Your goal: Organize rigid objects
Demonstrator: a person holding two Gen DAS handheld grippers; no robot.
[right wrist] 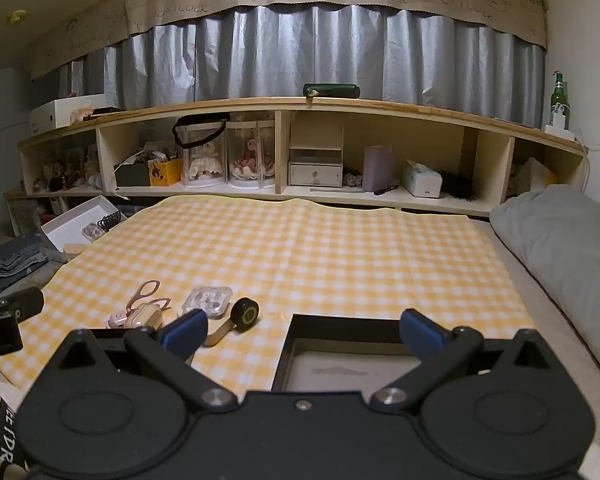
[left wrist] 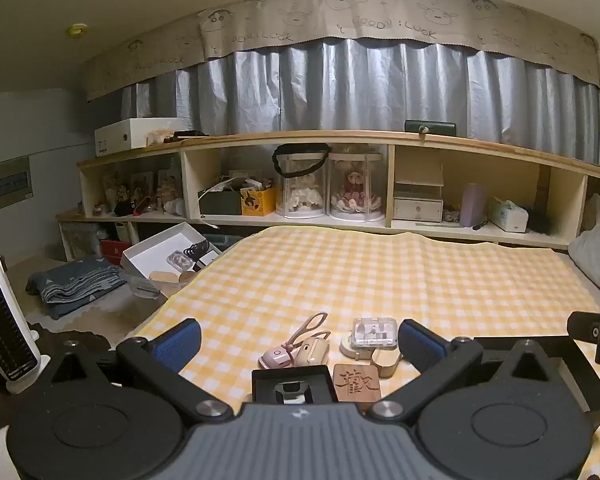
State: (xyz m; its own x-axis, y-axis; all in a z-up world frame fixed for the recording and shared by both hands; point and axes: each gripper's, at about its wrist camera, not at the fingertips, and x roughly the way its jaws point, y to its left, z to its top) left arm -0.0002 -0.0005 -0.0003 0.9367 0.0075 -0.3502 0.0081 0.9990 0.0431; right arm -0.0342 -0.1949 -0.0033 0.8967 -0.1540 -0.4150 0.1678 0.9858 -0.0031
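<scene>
Both grippers hang low over the near edge of a yellow checked cloth (left wrist: 380, 272) spread on a bed, each tilted somewhat downward, and both are empty. The left gripper (left wrist: 300, 340) has its blue-padded fingers spread as wide as they go, and the small rigid objects lie on the cloth right between and just ahead of them: pink scissors (left wrist: 314, 324) with their long axis running away from the camera and leaning right, a pink case (left wrist: 275, 358) and a cream case (left wrist: 312, 350) touching side by side, a clear plastic box (left wrist: 374, 334) resting on pale wooden pieces, an engraved wooden block (left wrist: 356, 386), and nearest of all a small black box (left wrist: 294, 386) with a metal item inside. The right gripper (right wrist: 302, 330) is spread just as wide, and what sits between its fingers is an open black tray (right wrist: 352, 360), apparently empty, its pale floor bare. So the left hand is clearly the nearer one to the clutter, which lies off to the right gripper's left, while the tray, the likely destination, sits directly under the right hand. The right wrist view adds a black tape roll (right wrist: 246, 314) with a tan strip beside the clear box, something the left view hides behind that box; the left view alone shows the wooden block and small black box, which the right gripper's body covers.
</scene>
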